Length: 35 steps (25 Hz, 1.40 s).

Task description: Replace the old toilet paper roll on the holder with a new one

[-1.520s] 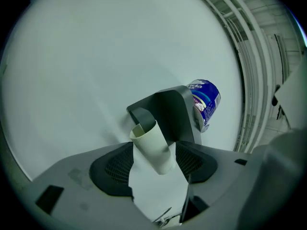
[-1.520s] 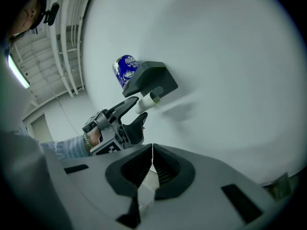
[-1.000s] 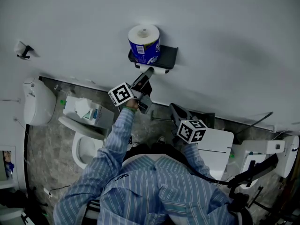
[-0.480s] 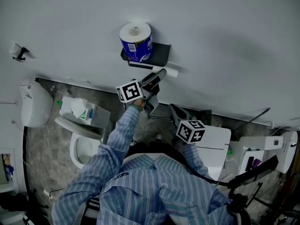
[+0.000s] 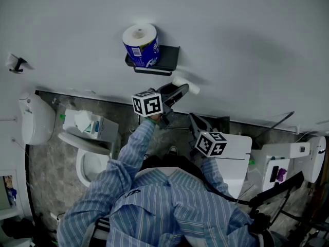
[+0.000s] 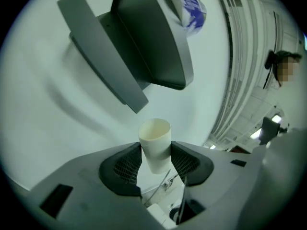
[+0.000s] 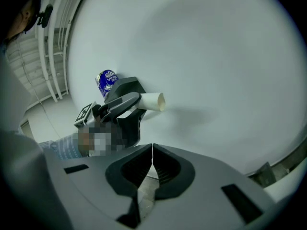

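The left gripper has its jaws clamped on the empty cardboard tube. A second ago the tube sat right under the black holder on the white wall. Now it has come away. It hangs in the air, down and to the right of the holder, and does not touch it. The left gripper has moved that way with the tube and has turned a bit.

The new roll in its blue wrapper stands upright on the holder's flat top, same as before.

The right gripper has its jaws pressed together with nothing in them. It is lower down, close to the person's striped shirt, apart from the holder. It is in about the same spot as before.
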Available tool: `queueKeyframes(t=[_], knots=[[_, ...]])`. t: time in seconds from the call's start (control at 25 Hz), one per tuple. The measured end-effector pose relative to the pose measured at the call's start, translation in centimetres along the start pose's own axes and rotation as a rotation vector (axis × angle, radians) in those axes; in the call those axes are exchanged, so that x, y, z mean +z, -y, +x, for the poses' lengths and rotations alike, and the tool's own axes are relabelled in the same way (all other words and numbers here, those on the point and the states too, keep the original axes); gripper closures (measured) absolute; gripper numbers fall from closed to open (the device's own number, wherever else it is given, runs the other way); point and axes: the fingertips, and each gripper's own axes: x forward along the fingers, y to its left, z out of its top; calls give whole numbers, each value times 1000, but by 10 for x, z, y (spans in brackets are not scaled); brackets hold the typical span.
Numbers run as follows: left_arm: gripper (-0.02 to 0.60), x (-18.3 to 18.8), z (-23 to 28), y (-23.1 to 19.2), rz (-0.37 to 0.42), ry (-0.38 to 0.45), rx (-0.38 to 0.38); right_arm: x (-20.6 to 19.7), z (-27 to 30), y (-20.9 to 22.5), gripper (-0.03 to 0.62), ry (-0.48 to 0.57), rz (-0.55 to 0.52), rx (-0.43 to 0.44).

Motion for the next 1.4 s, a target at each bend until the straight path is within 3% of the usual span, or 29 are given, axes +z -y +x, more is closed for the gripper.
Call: queueKeyframes(t=[0.16, 0.56, 0.96, 1.08, 1.2, 1.4], knots=[[391, -4, -17, -2, 102, -27, 49, 4, 1, 1, 588, 22, -9, -13], [391, 14, -92, -23, 159, 24, 172, 32, 10, -34, 588, 85, -53, 32], [391, 22, -176, -36, 167, 56, 271, 95, 30, -112, 585, 152, -351, 124], [391, 23, -200, -37, 153, 73, 290, 120, 35, -143, 532, 184, -391, 181], [391, 25, -220, -40, 138, 91, 309, 143, 41, -170, 411, 218, -430, 209], [391, 29, -240, -44, 119, 117, 311, 176, 61, -193, 291, 253, -580, 109]])
